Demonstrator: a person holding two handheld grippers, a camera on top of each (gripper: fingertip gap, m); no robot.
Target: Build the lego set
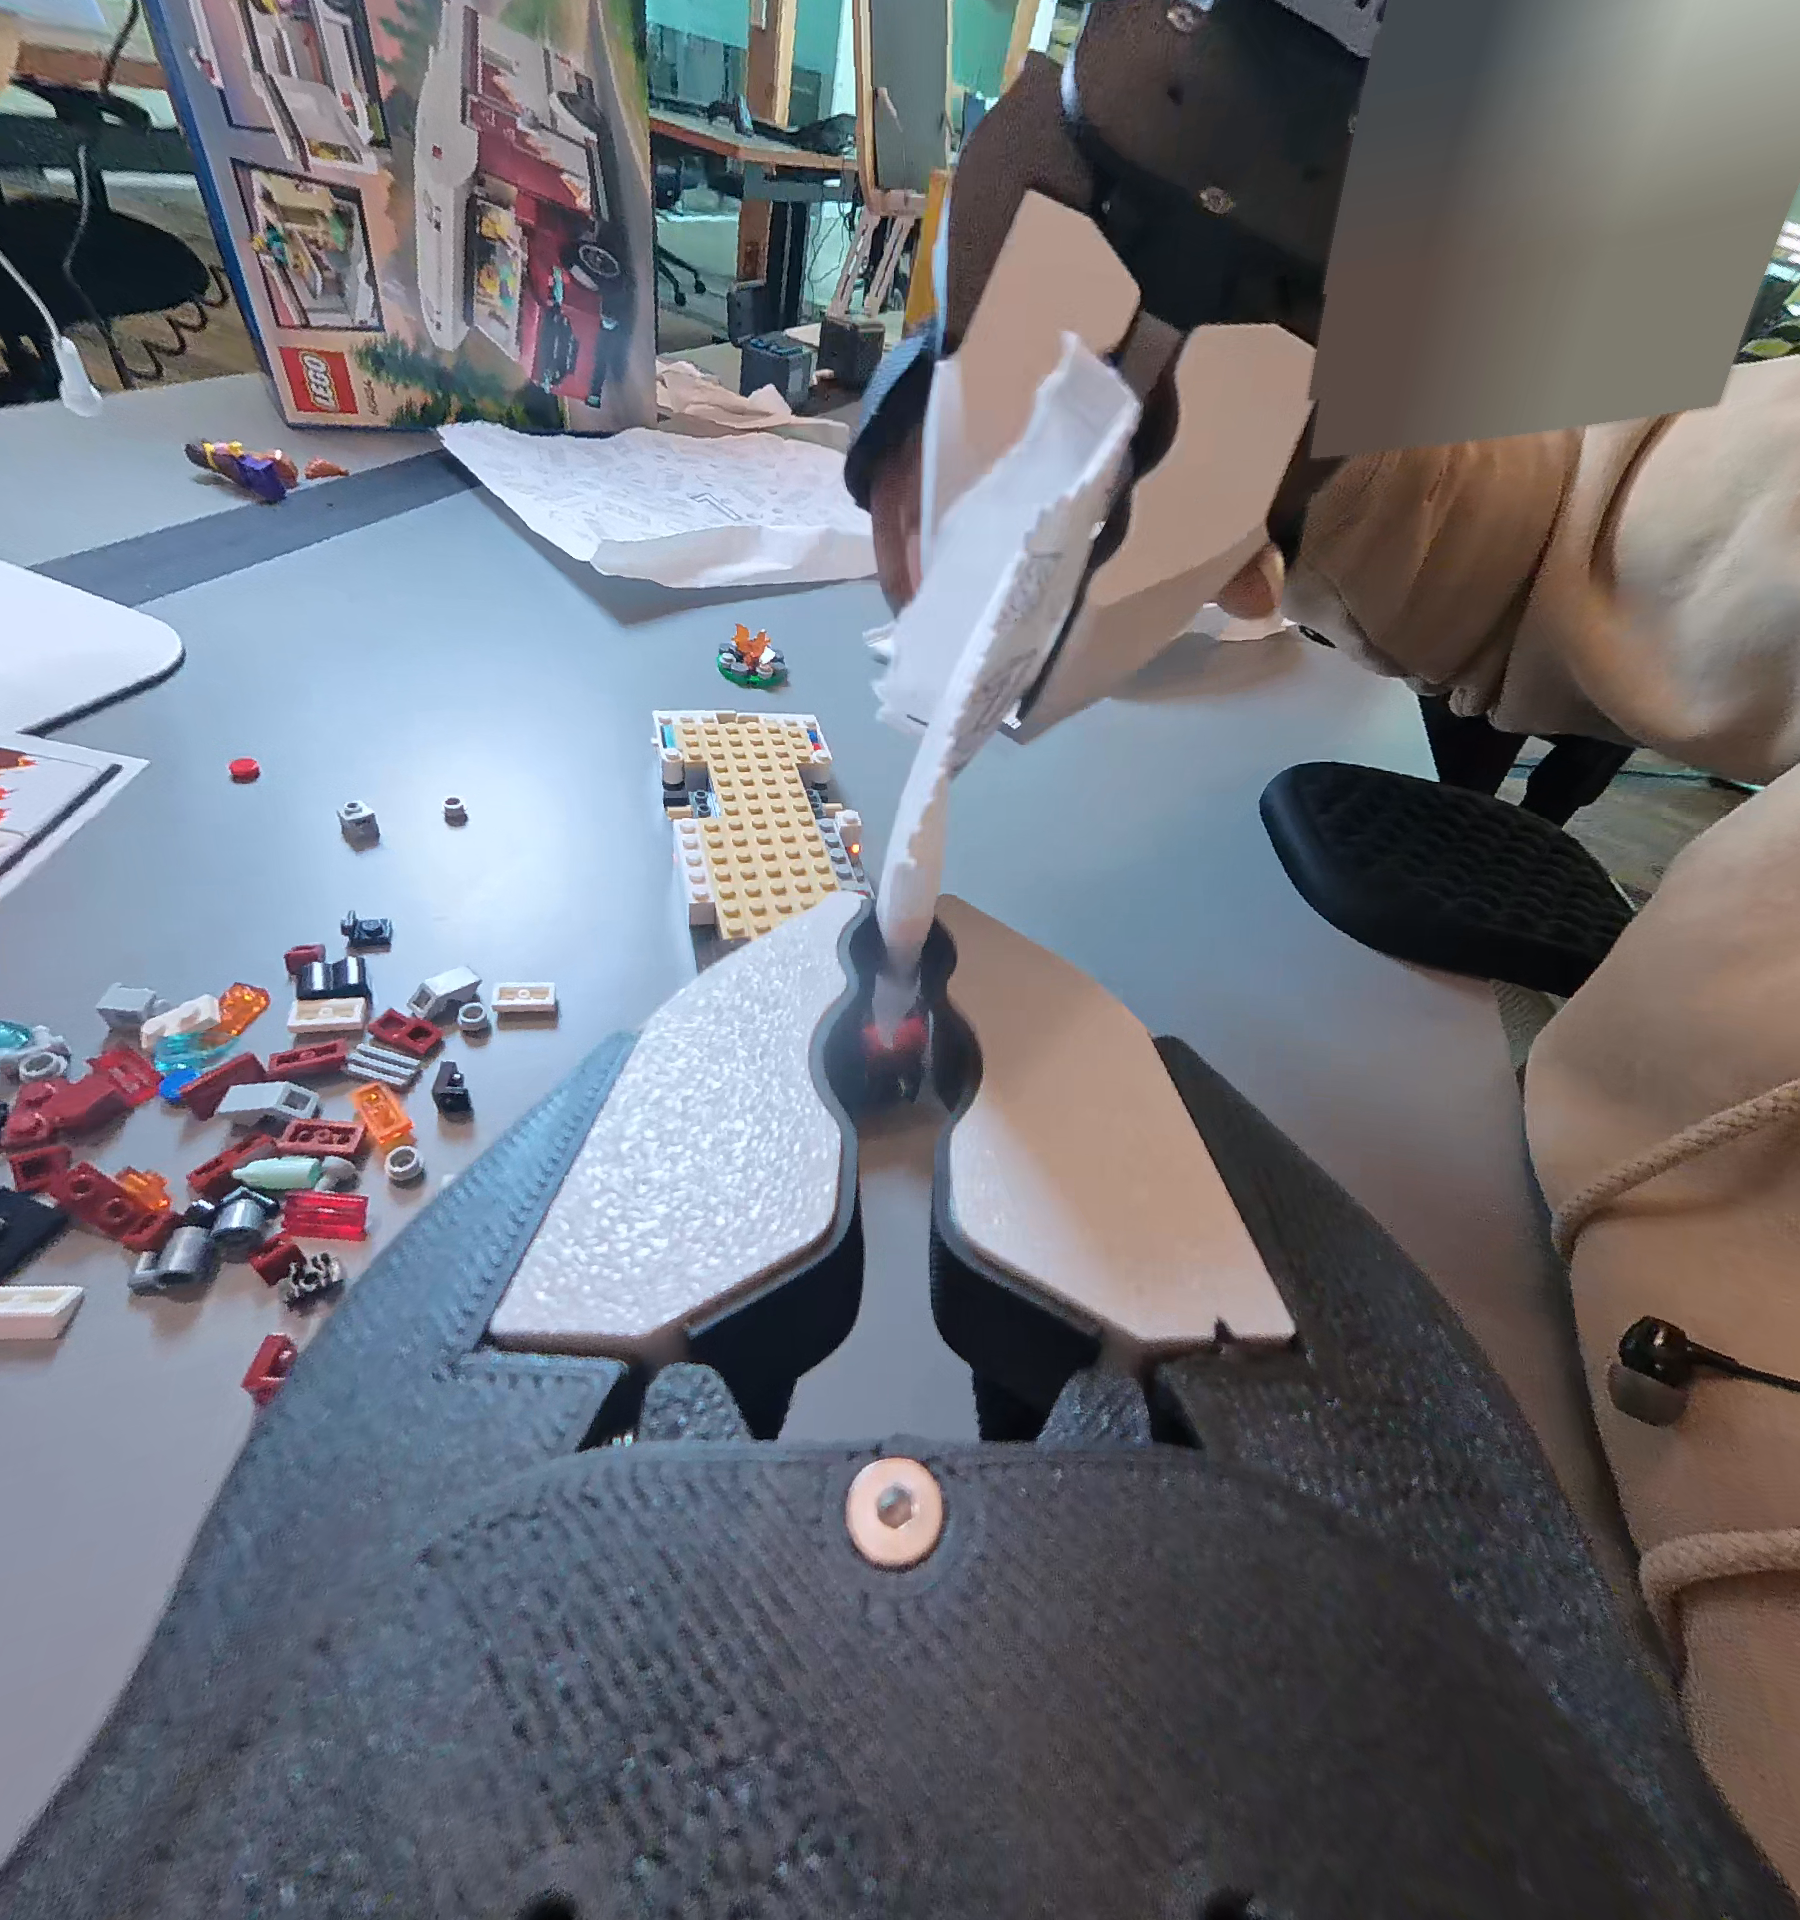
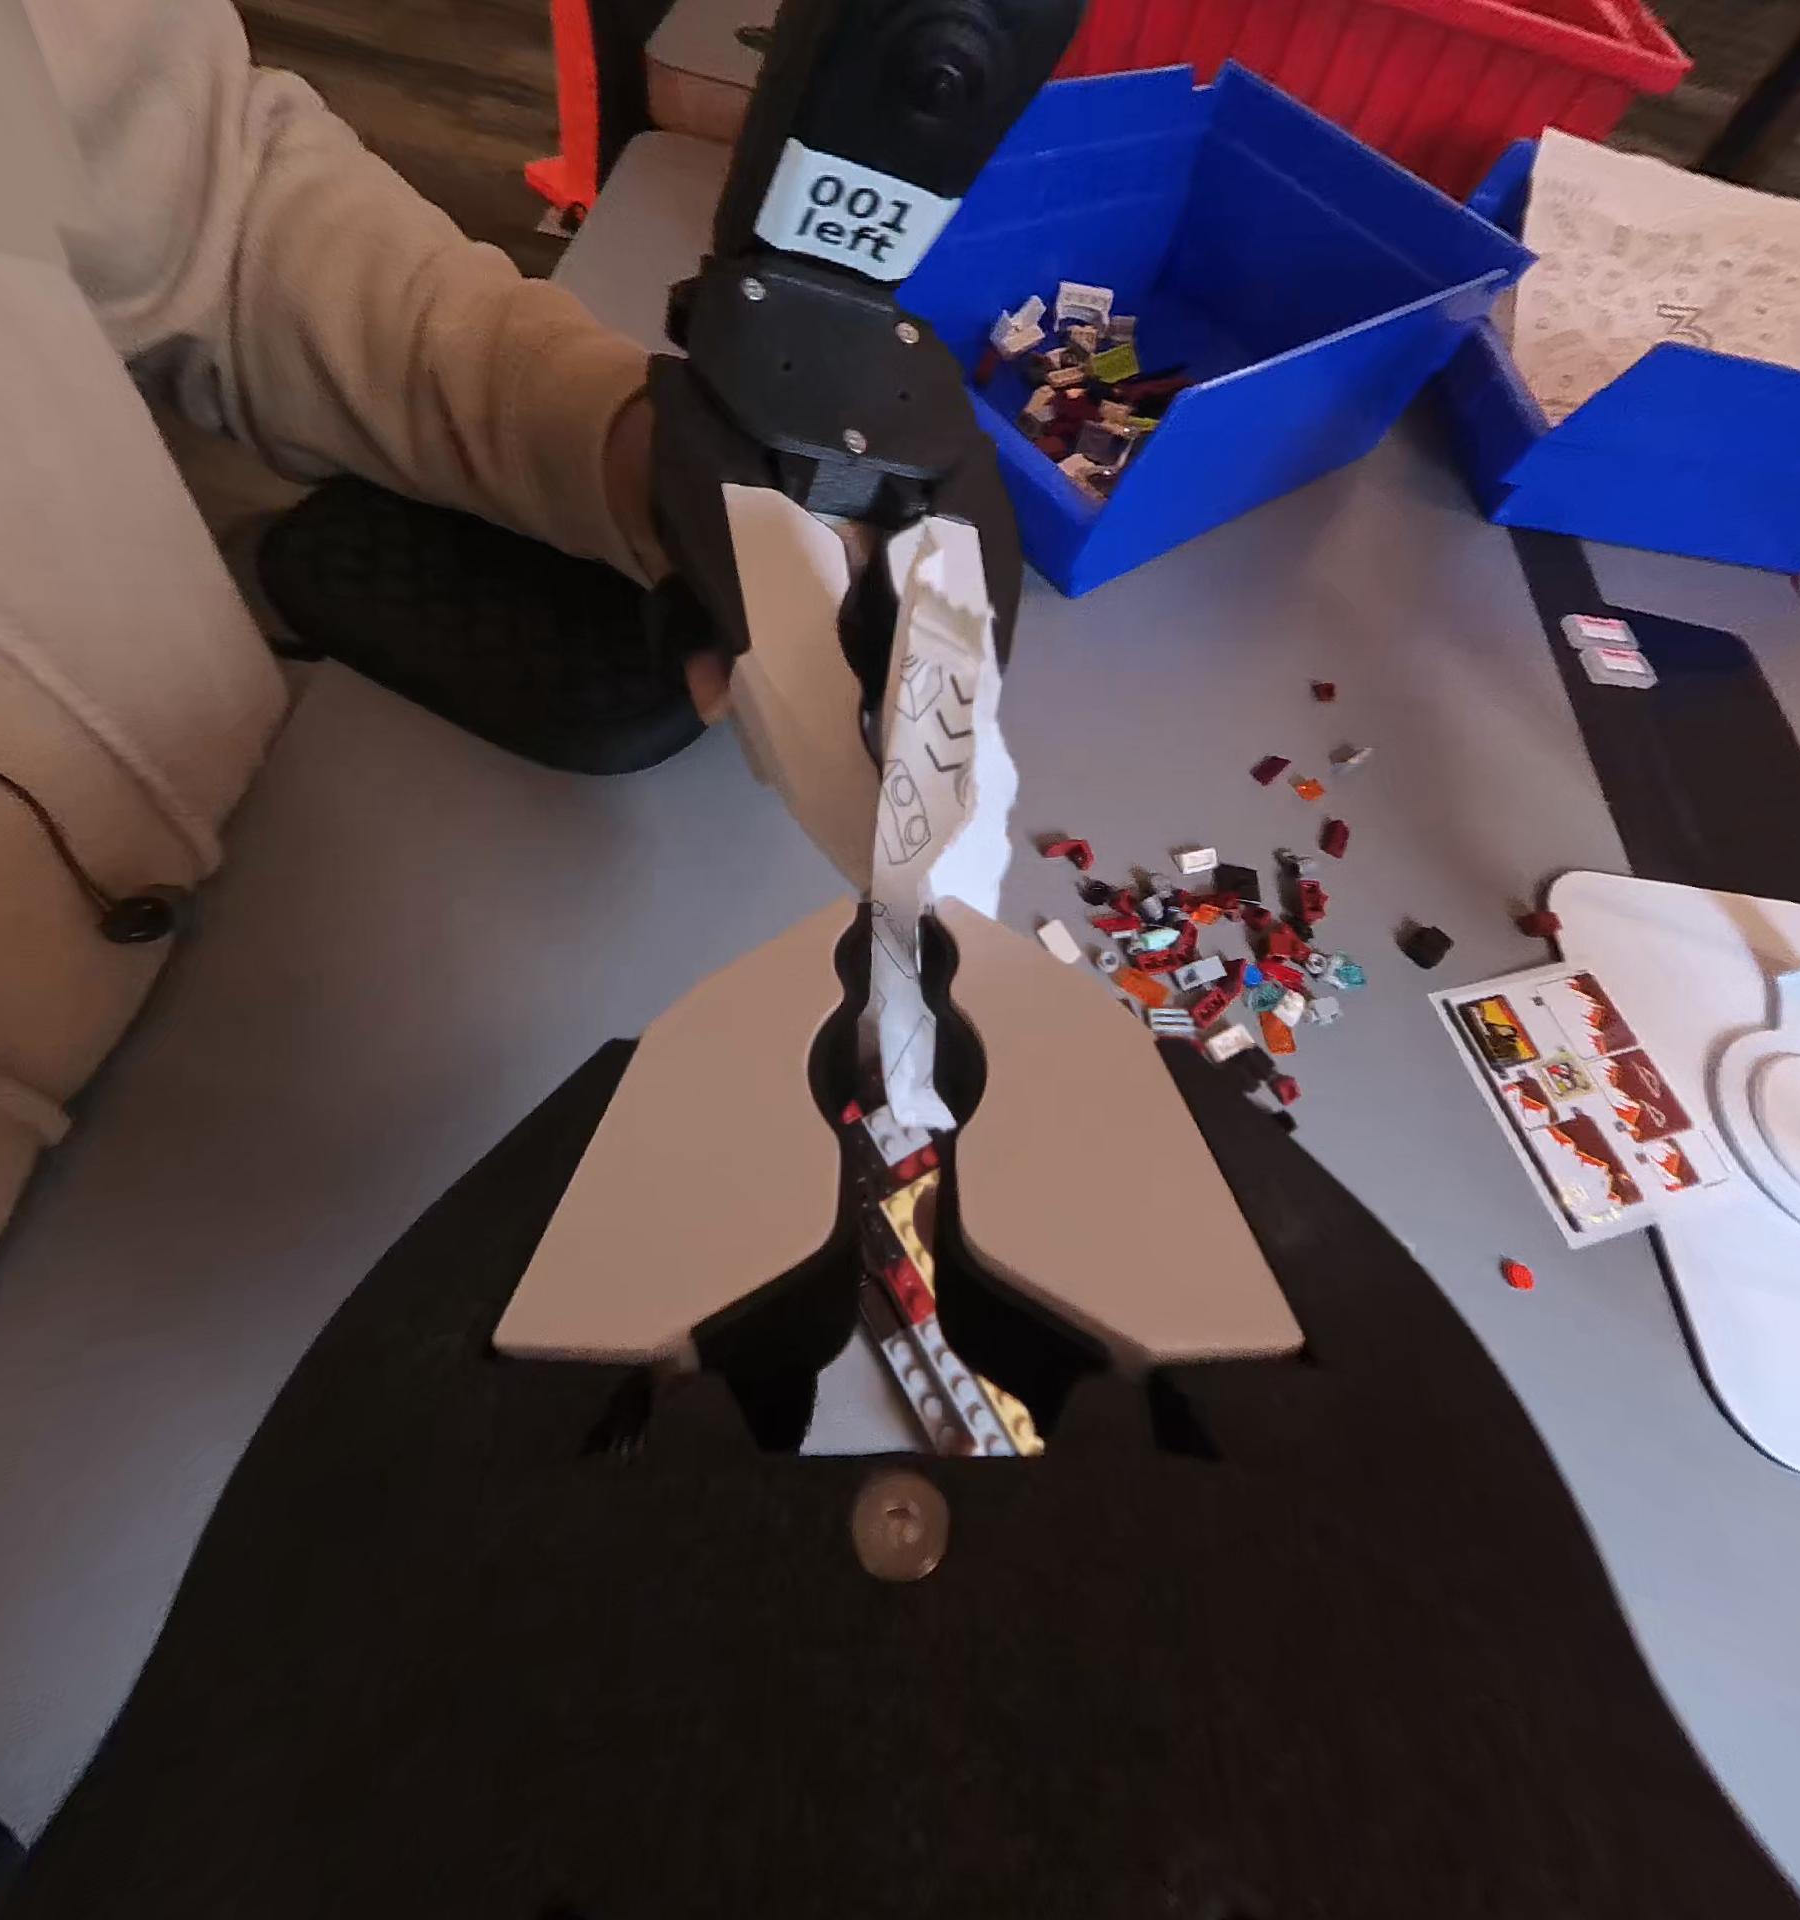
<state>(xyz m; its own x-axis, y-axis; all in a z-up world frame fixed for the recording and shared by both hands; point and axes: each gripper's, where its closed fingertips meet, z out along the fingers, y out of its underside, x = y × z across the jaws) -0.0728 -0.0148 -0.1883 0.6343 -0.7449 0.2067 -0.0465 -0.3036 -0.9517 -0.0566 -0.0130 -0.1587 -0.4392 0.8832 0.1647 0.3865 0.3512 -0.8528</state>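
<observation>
Paper strip [image 2: 922, 821], torn and printed, is stretched between both grippers: the right gripper [image 2: 901, 920] is clamped on its near end, the left gripper [image 1: 901, 914] on the other. In my judgement a hard pull could rip the ragged strip further, or slide it out of one pinch. Directly under the hands sits a tan brick plate [image 1: 761, 821], with loose bricks [image 1: 241, 1101] beside it on the grey table [image 1: 1135, 831], so a sudden lurch might knock them
</observation>
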